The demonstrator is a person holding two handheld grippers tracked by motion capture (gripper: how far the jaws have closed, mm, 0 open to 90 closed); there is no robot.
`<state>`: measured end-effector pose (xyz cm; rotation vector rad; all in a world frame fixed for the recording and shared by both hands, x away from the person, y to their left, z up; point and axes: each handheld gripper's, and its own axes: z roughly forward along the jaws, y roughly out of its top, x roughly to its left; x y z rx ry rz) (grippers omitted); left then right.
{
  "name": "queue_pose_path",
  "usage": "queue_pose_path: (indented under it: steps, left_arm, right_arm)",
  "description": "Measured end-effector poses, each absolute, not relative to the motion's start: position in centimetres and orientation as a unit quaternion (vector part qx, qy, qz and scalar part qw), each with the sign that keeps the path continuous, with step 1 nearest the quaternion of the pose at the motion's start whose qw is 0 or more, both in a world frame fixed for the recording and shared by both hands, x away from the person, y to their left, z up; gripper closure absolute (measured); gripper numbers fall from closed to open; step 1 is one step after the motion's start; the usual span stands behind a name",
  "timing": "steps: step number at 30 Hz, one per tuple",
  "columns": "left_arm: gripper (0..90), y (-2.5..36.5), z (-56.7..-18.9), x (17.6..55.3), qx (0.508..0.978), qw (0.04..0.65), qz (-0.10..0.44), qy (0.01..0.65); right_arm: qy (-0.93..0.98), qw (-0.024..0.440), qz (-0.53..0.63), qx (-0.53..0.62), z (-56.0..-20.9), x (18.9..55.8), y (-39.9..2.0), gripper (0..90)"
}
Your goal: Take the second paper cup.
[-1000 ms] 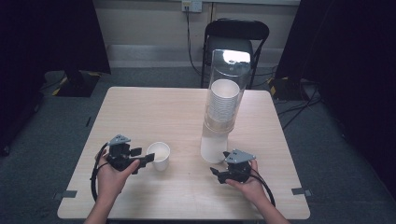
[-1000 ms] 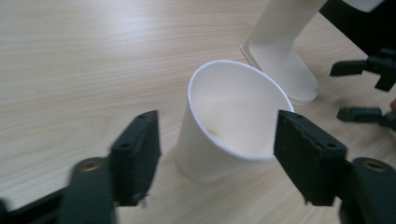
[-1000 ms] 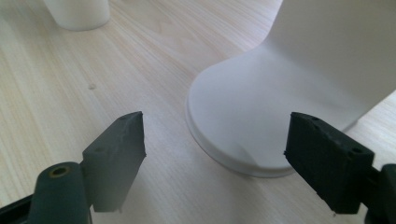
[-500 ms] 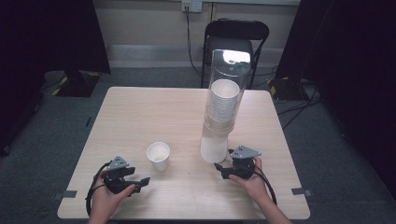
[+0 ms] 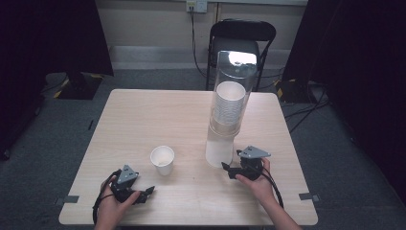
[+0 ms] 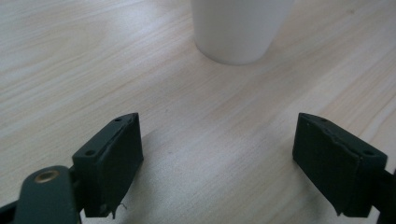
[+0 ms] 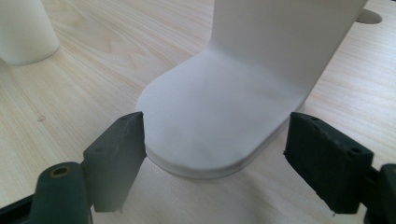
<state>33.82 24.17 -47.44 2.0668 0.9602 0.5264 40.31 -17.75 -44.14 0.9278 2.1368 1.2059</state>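
- Left gripper (image 5: 143, 193): rests low over the light wooden table (image 5: 143, 120) near its front edge, held in the person's left hand (image 5: 112, 208). Its jaws stand wide and have just been opening; only bare table lies between them.
- Small white paper cup (image 5: 163, 159): stands upright on the table, ahead of the left gripper and apart from it. In the left gripper view the cup (image 6: 240, 28) sits beyond the jaw tips, roughly centred on the gap, touching neither jaw.
- Right gripper (image 5: 229, 170): held in the person's right hand (image 5: 256, 184), pointing at the foot of the clear tube-shaped cup dispenser (image 5: 229, 110).
- White rounded base plate (image 7: 210, 126) of the dispenser: lies between the right gripper's jaws. The left jaw's tip is at the plate's rim; the right jaw stands just beside the rim with a narrow gap. The jaws are about half spread; whether they press on the plate cannot be told.
- Stack of white paper cups (image 5: 229, 103): sits inside the tube, above and ahead of the right gripper.
- The single cup stands between the two grippers, nearer the left one, to the side of the dispenser.
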Motion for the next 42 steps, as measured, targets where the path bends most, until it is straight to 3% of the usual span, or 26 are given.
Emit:
queue_pose_path:
  steps: [8, 25, 35, 38, 42]
  left_arm:
    - [13.9, 24.1, -47.4, 33.8, 0.813, 0.39, 0.209, 0.378]
    - [13.9, 24.1, -47.4, 33.8, 0.813, 0.389, 0.209, 0.378]
    - [13.8, 24.1, -47.4, 33.8, 0.813, 0.389, 0.209, 0.378]
    - [13.9, 24.1, -47.4, 33.8, 0.813, 0.389, 0.209, 0.378]
    - [13.8, 24.1, -47.4, 33.8, 0.814, 0.389, 0.209, 0.378]
  right_arm:
    - [0.759, 0.267, 0.484, 0.346, -42.3, 40.9, -17.1, 14.7]
    - [0.722, 0.282, 0.529, 0.345, -39.1, 42.5, -15.5, 17.5]
    - [0.706, 0.295, 0.549, 0.337, -37.8, 43.1, -14.4, 23.5]
    - [0.697, 0.303, 0.551, 0.344, -37.7, 43.1, -14.4, 31.1]
    - [0.706, 0.297, 0.551, 0.331, -37.8, 43.3, -14.7, 32.8]
